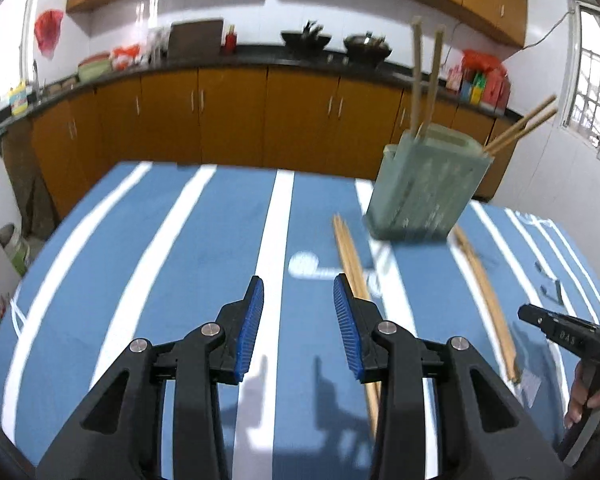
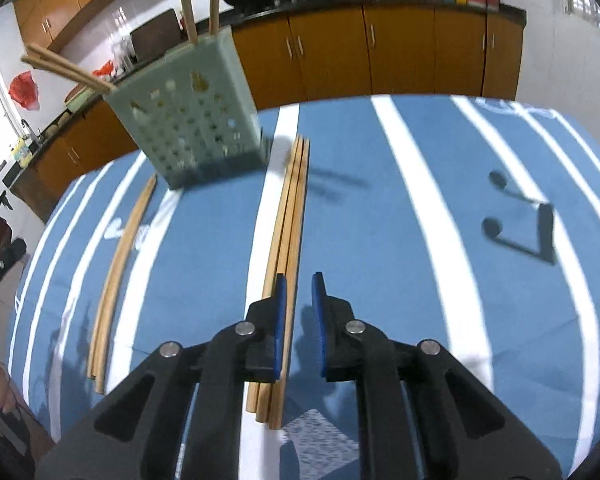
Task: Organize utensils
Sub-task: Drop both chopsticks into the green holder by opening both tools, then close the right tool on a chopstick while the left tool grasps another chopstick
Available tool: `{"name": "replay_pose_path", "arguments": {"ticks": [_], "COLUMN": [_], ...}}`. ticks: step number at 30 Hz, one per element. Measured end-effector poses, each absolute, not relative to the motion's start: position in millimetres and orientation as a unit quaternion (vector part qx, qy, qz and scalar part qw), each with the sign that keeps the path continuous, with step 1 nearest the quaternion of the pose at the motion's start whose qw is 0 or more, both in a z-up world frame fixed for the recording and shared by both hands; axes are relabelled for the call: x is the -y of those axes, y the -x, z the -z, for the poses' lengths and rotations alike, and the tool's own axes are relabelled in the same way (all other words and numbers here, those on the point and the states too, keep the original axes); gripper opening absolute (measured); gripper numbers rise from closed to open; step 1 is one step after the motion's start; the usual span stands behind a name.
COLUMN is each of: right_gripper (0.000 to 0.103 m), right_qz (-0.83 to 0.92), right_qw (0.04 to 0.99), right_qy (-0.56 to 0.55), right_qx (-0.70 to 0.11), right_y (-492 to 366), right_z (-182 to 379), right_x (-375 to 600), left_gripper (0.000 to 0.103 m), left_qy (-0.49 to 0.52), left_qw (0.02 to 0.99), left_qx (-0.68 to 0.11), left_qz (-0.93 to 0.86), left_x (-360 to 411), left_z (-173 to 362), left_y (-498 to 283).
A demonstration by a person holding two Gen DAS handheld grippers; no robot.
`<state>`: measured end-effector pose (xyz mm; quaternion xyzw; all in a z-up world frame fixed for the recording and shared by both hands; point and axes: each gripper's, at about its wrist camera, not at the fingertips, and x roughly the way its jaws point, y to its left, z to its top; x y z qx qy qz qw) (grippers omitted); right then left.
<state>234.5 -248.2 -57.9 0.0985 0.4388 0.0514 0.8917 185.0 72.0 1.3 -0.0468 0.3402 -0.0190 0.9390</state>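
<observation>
Striped table point(image 2: 380, 200); holder point(image 2: 188, 120); chopsticks point(image 2: 290, 216)

White letters reading "DAS" stand on the black body of the right gripper point(image 1: 556, 330), seen at the edge of the left wrist view; any further characters are too blurred to read. Packages point(image 1: 482, 78) on the far counter carry print too small to read.
</observation>
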Motion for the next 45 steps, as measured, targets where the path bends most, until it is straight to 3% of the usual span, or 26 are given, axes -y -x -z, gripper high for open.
{"name": "replay_pose_path", "arguments": {"ticks": [25,35,45], "right_gripper": [0.008,0.008,0.008], "right_qz": [0.012,0.013,0.013], "right_qw": [0.896,0.899,0.899], "right_qy": [-0.068,-0.057,-0.052], "right_qx": [-0.439,-0.435,-0.434], "right_y": [-242,-241,-238], "right_z": [75,76,76], "right_x": [263,260,258], "left_gripper": [0.037,0.027,0.024], "left_qy": [0.067,0.041,-0.005], "left_qw": [0.910,0.897,0.899], "left_qx": [-0.402,-0.430,-0.433], "left_qz": [0.072,0.091,0.064], "left_x": [-50,-25,-10], "left_z": [44,62,67], "left_y": [-185,-185,-196]}}
